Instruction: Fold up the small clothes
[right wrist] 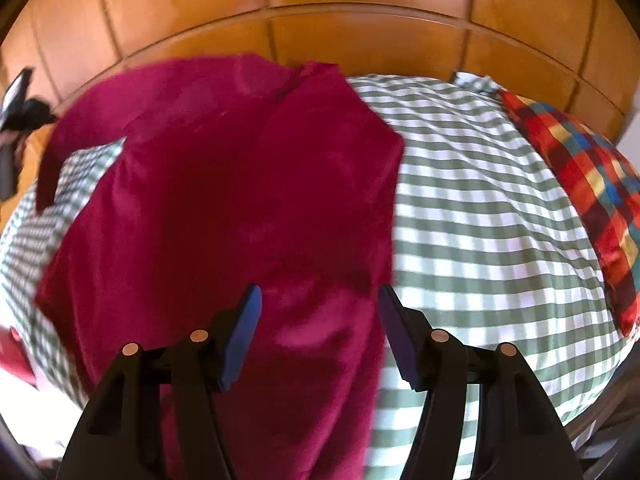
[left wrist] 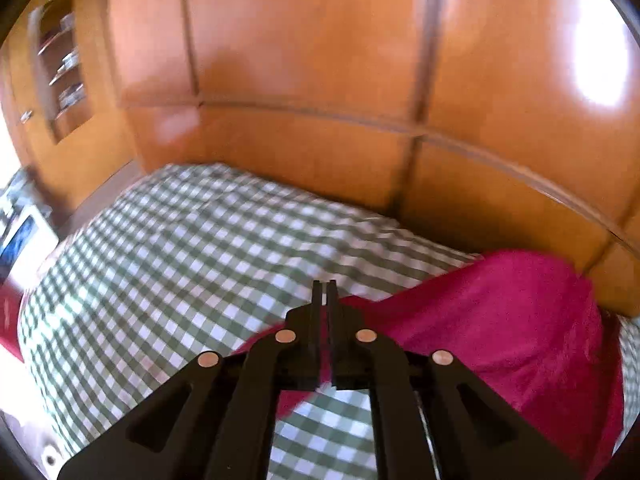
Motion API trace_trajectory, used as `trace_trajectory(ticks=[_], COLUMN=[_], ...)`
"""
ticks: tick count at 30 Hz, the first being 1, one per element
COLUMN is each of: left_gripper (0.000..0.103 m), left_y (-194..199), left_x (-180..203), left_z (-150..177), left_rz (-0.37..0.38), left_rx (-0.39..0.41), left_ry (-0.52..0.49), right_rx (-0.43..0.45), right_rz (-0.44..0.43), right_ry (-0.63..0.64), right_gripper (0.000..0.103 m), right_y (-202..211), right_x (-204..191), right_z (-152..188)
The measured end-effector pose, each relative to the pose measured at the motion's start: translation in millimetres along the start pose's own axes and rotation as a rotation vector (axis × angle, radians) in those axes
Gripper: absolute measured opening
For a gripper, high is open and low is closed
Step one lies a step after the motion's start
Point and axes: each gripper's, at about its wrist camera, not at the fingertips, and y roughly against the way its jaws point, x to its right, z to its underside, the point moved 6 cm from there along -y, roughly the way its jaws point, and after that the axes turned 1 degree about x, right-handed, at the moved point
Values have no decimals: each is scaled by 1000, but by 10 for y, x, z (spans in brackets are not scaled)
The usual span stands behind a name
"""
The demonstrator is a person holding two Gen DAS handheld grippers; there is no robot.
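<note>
A magenta garment [right wrist: 224,184] lies spread on the green-and-white checked bedspread [right wrist: 480,208], its top edge near the wooden panel. My right gripper [right wrist: 318,300] hovers over the garment's lower part, wide open, the cloth lying below the gap between its blue pads [right wrist: 244,332]. In the left wrist view the garment [left wrist: 500,320] stretches from the right and narrows toward my left gripper [left wrist: 325,284]. Its jaws stand a thin slit apart. Light shows through at the tips and a strip of magenta shows lower in the slit.
Orange wooden panelling [left wrist: 320,80] rises behind the bed. A multicoloured checked pillow [right wrist: 580,184] lies at the right end. A shelf niche [left wrist: 60,68] is at the far left. The checked bedspread [left wrist: 180,260] spreads left of the garment.
</note>
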Motion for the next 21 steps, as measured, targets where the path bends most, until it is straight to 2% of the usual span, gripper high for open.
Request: trace_trajectory(ticks=[1, 3, 4, 5, 7, 10, 11, 14, 16, 19, 21], left_gripper=[29, 45, 45, 45, 46, 53, 54, 56, 57, 59, 60], left_y=[-31, 4, 38, 51, 131, 334, 387, 556, 640, 760, 843], left_x=[-3, 22, 50, 75, 146, 279, 300, 331, 313, 246, 202], left_z=[38, 158, 255, 349, 600, 1113, 1241, 1767, 2030, 2357, 2498], left_rz=[-3, 6, 15, 25, 74, 186, 208, 283, 308, 362, 370], left_rx=[-4, 10, 13, 9, -6, -40, -52, -112, -149, -203, -217], left_ry=[15, 14, -6, -29, -81, -173, -193, -247, -252, -222, -206], right_rx=[-11, -27, -42, -61, -110, -88, -83, -30, 22, 93, 116], right_rz=[-20, -37, -39, -42, -51, -14, -19, -15, 18, 149, 244], right_ry=[17, 63, 86, 104, 157, 252, 248, 178, 94, 16, -24], right_gripper=[60, 60, 60, 55, 33, 7, 5, 5, 5, 5, 5], right_y=[-7, -41, -79, -126, -271, -275, -242, -36, 133, 252, 198], right_x=[-104, -304, -376, -440, -559, -596, -562, -265, 91, 718, 1160], right_z=[27, 79, 111, 154, 246, 279, 257, 84, -123, -418, -628])
